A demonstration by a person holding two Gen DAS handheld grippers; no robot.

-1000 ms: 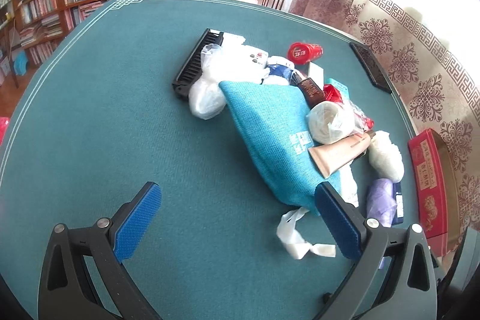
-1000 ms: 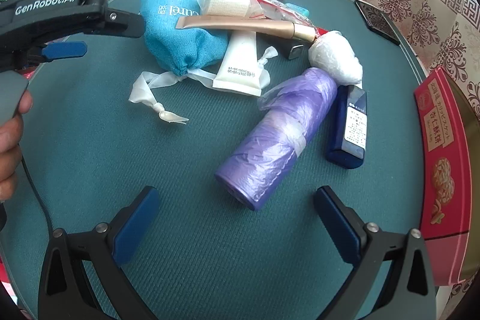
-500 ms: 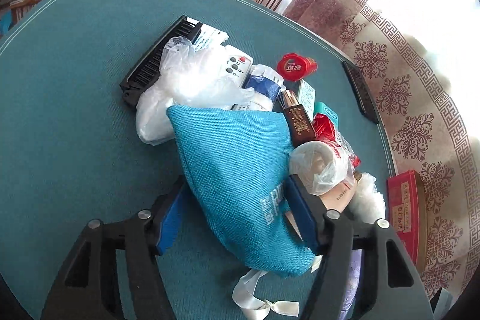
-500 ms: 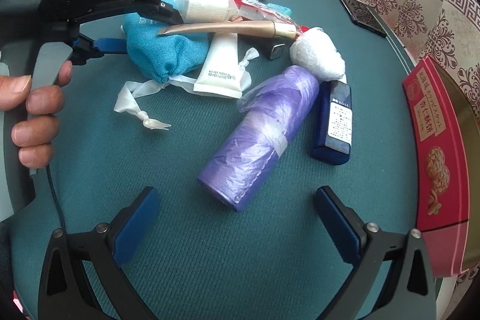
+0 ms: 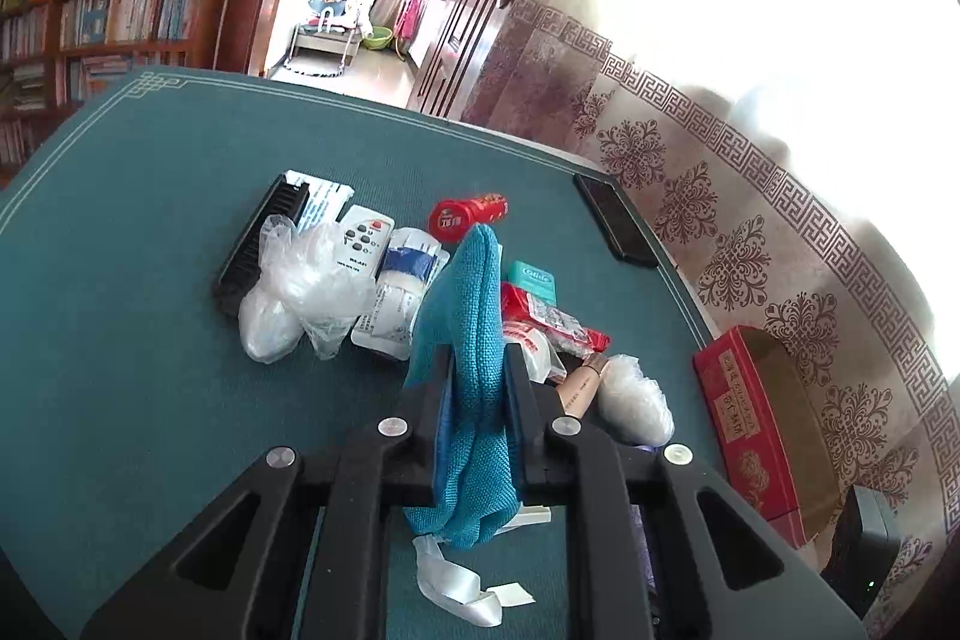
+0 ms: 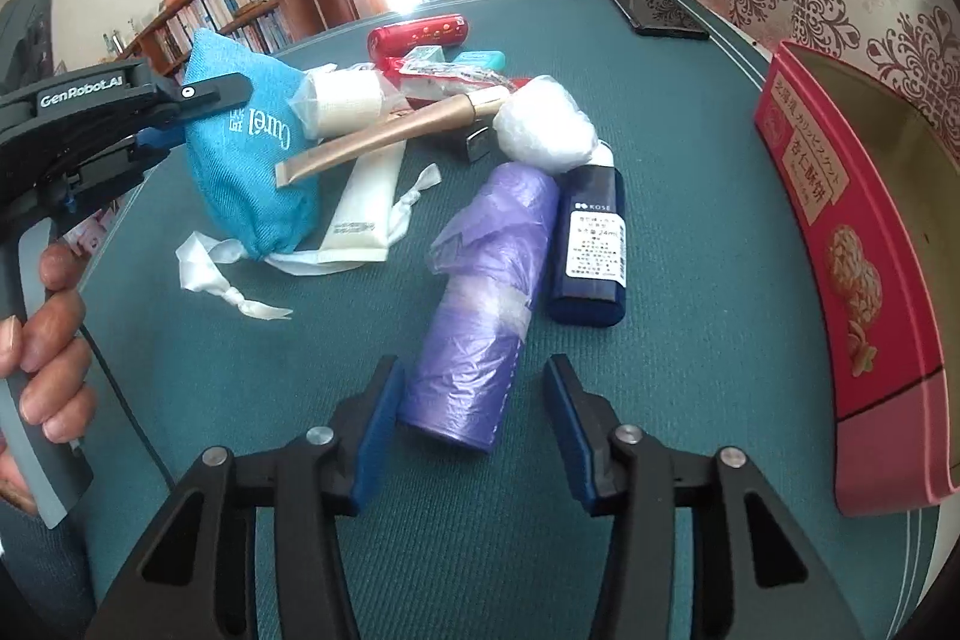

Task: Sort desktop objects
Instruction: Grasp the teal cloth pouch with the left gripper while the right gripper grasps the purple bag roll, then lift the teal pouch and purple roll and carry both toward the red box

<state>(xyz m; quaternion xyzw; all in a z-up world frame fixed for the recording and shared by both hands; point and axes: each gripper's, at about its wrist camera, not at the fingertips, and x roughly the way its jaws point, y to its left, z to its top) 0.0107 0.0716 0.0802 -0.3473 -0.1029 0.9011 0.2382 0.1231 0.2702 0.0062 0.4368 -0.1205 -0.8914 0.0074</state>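
Note:
My left gripper is shut on a teal woven pouch, pinched upright between the pads and raised off the green table. Its white ribbon dangles below. The right wrist view shows the same pouch held up at the left by a person's hand. My right gripper is closing around the near end of a purple roll of bags. The roll lies between the pads, with a gap still showing on its right side.
A dark blue bottle lies against the roll, with a white tube, a gold tube and a wrapped white ball behind. A red tin box stands open at the right edge. A remote, comb and phone lie farther off.
The left gripper came down over the pouch, shut on it and lifted it. The right gripper moved up to the purple roll and its jaws narrowed around it.

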